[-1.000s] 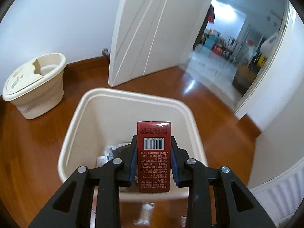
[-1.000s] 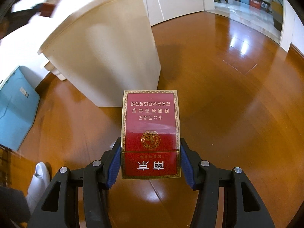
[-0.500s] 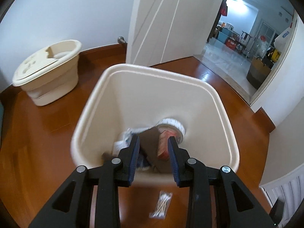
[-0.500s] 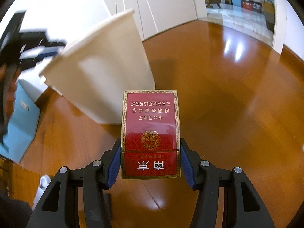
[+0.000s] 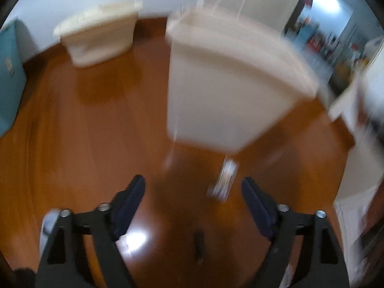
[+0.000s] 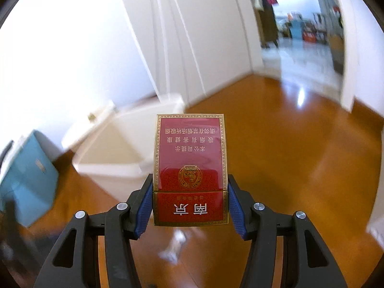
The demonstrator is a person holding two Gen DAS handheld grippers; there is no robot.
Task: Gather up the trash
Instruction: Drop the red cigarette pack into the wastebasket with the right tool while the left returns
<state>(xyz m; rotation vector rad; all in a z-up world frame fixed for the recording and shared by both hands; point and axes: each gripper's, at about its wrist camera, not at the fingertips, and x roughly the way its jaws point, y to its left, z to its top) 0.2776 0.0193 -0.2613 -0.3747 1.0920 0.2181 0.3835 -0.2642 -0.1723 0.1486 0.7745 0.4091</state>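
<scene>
Since a second ago left gripper [image 5: 193, 187] dropped its narrow red box, jaws opening, nothing between | right gripper [image 6: 190, 200] clamps red cigarette pack [image 6: 190, 168] | small clear packet [image 5: 224, 180] on floor [image 5: 84, 132] | cream bin [image 5: 228, 84] beyond

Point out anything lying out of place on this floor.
A small clear packet lies loose on the wooden floor, just in front of the cream bin instead of inside it. A dark scrap sits nearer the left gripper. Both are too blurred to identify.
</scene>
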